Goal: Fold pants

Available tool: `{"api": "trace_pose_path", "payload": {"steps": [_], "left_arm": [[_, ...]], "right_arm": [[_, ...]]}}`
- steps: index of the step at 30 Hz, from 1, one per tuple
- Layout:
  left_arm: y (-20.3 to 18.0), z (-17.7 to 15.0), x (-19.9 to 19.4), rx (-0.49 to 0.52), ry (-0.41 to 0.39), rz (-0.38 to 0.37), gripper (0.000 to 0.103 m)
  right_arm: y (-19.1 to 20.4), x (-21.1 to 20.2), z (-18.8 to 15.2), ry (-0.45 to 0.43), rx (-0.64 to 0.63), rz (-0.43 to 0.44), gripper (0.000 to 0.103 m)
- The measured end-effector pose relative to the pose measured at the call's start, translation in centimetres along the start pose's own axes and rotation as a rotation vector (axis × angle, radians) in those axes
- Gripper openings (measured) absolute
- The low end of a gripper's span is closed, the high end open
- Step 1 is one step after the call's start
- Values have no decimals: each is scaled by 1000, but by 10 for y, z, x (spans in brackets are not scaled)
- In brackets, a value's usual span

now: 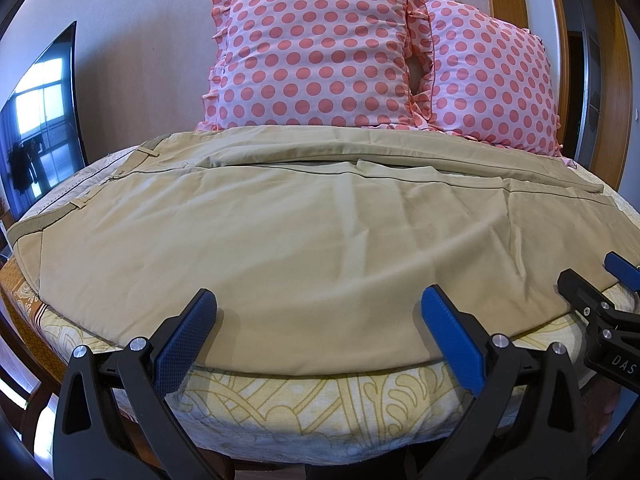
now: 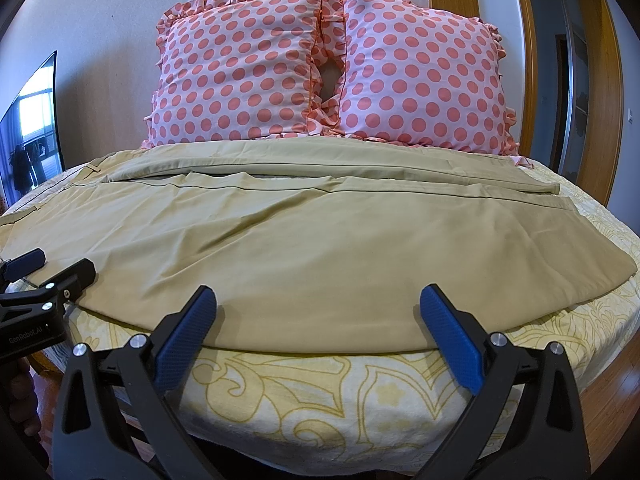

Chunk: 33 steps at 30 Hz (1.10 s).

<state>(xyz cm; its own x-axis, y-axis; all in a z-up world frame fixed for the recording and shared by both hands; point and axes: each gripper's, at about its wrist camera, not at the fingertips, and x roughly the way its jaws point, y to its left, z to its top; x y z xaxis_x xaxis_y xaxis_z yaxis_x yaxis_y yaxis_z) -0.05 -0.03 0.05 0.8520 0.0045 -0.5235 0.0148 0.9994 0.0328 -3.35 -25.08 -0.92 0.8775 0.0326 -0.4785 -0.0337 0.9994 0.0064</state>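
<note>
Khaki pants [image 1: 300,224] lie spread flat across the bed, waistband at the left, legs running to the right; they also show in the right wrist view [image 2: 320,240]. My left gripper [image 1: 320,308] is open and empty, its blue pads just at the pants' near edge. My right gripper [image 2: 318,308] is open and empty at the same near edge, further right. The right gripper shows at the right of the left wrist view [image 1: 592,276]. The left gripper shows at the left of the right wrist view [image 2: 52,266].
Two pink polka-dot pillows [image 1: 320,52] stand against the wall behind the pants. The bed has a yellow patterned sheet [image 2: 320,392]. A dark TV screen [image 1: 40,120] stands at the left. A wooden door frame [image 2: 600,100] is at the right.
</note>
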Motion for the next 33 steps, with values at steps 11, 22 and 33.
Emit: {"api": "trace_pose_path", "payload": {"steps": [11, 22, 33], "left_arm": [[0, 0, 0, 0, -1, 0, 102], [0, 0, 0, 0, -1, 0, 102], [-3, 3, -3, 0, 7, 0, 102]], "right_arm": [[-1, -1, 1, -1, 0, -1, 101], [0, 0, 0, 1, 6, -7, 101], [-4, 0, 0, -23, -16, 29, 101]]}}
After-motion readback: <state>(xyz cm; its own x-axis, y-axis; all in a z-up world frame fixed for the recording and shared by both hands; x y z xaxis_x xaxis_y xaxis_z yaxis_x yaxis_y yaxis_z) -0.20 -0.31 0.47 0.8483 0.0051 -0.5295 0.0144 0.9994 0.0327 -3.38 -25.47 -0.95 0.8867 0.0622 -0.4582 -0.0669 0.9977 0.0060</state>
